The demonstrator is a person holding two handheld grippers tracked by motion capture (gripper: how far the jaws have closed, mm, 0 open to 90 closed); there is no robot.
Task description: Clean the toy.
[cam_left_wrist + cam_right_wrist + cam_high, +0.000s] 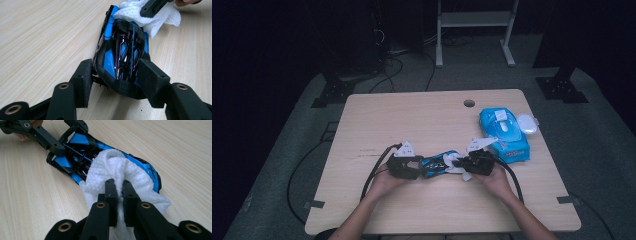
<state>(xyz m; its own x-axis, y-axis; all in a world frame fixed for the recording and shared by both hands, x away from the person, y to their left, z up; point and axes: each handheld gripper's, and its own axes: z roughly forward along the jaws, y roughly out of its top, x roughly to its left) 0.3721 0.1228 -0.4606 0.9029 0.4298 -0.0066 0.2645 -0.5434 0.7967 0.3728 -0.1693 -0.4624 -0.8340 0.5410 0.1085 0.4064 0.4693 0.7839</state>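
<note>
A blue and black toy car (437, 164) lies on the wooden table (422, 120) between both hands. My left gripper (117, 75) is shut on the car's (122, 50) near end, one pad on each side. My right gripper (119, 192) is shut on a white wet wipe (117, 170) that is pressed onto the other end of the car (75, 160). In the high view the left gripper (414, 165) is at the car's left and the right gripper (464, 164) at its right, with the wipe (454, 161) between.
A blue pack of wet wipes (504, 132) lies at the right of the table, its white lid (527, 122) flipped open. A round cable hole (469, 103) is near the far edge. Cables trail from both grippers over the table's front.
</note>
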